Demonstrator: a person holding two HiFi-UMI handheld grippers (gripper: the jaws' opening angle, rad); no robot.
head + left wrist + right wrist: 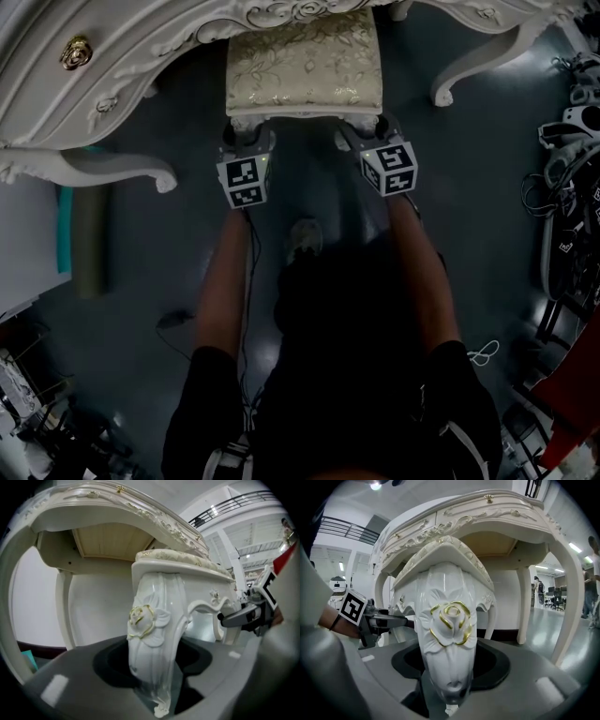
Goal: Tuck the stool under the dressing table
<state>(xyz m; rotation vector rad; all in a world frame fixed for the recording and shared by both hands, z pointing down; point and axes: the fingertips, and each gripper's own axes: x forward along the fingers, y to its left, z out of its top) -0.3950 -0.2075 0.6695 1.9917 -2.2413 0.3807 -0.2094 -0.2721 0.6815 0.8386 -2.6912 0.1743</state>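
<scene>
- Clamped with the left gripper (246, 133) around the near left leg (151, 634) of the stool (305, 66).
- Clamped with the right gripper (368, 131) around the near right leg (449, 634).
- Standing on the dark floor (309, 187), with only the far edge beneath the dressing table (103, 66).

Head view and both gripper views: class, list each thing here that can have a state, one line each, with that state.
stool, upright, only partly under the table, near edge sticking out
dressing table, standing, stool not fully tucked beneath
drawer, shut
left hand-held gripper, closed on the stool's near left leg
right hand-held gripper, closed on the stool's near right leg
</scene>
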